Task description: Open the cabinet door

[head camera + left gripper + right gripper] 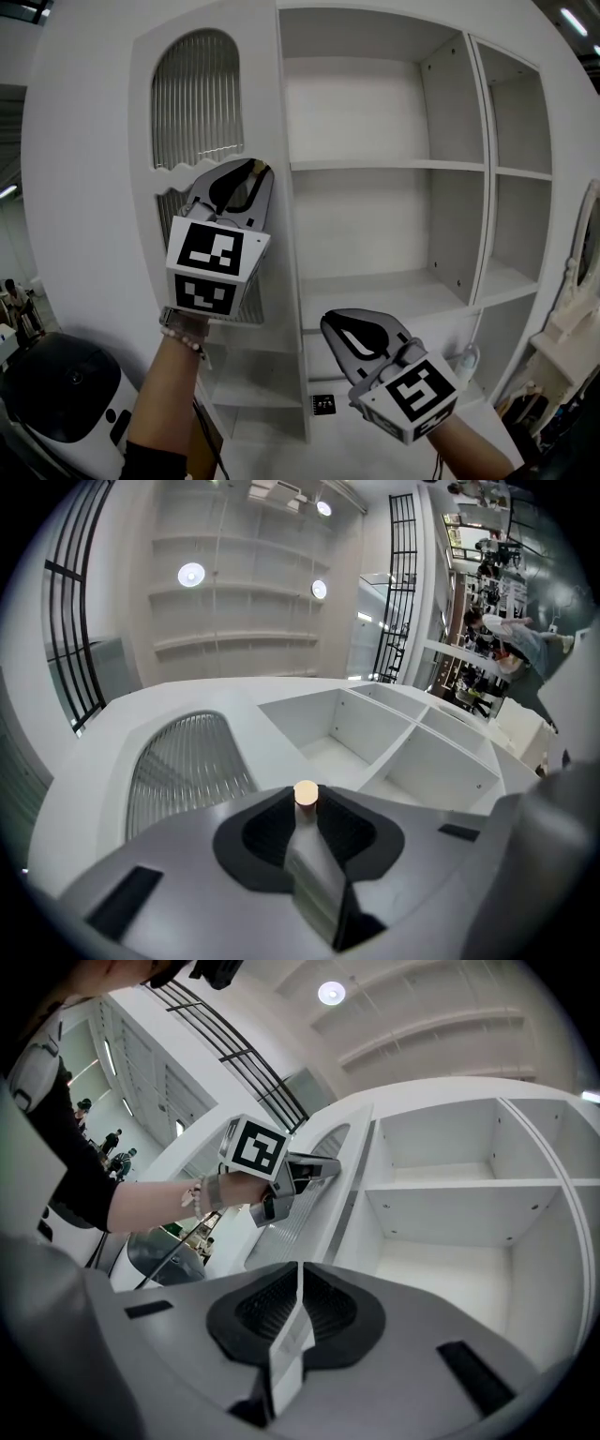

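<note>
At the edge of the white ribbed-glass cabinet door (197,94), the left tongs (255,171) clamp its small round tan knob (306,793), the right tongs (333,326) hang closed and empty, and the door seems barely ajar, with most of its swing left to do.

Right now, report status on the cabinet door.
Left gripper shut on the door knob. Right gripper shut, empty, lower down. Nothing seen blocking the cabinet door.

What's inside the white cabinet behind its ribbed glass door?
Only blurred grey shows through the white door's ribbed glass pane; the left gripper, shut on its tan round knob, covers the lower part.
</note>
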The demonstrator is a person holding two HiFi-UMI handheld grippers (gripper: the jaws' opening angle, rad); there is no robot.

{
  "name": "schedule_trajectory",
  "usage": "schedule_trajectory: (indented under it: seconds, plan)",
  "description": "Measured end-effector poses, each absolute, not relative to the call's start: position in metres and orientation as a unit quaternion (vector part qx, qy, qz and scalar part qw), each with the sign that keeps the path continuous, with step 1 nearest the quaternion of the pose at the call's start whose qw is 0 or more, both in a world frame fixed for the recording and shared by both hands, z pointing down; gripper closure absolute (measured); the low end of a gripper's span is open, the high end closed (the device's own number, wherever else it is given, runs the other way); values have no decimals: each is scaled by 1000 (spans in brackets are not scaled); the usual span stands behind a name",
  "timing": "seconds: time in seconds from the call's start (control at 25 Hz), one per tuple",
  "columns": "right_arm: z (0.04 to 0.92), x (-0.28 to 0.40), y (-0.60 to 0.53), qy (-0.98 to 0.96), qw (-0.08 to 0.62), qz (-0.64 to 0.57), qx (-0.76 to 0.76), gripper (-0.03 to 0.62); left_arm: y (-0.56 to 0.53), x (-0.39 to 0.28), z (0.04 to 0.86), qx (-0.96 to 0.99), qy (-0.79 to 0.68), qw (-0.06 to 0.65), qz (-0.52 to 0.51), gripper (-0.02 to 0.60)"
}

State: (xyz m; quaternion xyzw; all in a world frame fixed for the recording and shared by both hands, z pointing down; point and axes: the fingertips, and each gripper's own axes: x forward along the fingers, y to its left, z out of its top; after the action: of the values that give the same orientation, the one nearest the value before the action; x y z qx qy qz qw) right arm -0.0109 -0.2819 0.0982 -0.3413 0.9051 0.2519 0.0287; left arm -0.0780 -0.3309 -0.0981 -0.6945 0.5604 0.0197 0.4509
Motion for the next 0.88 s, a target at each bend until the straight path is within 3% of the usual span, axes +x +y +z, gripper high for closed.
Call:
schedule_trajectory:
  seconds: [0.36,0.88]
  plan:
    - [119,-23,-288,923,15,218,-318,563,-311,-80,-99,-698,557,450,20,508]
    - [142,-54,-288,937,-9,207,-280,468,-282,-85,-101,-701,557,444,32,508]
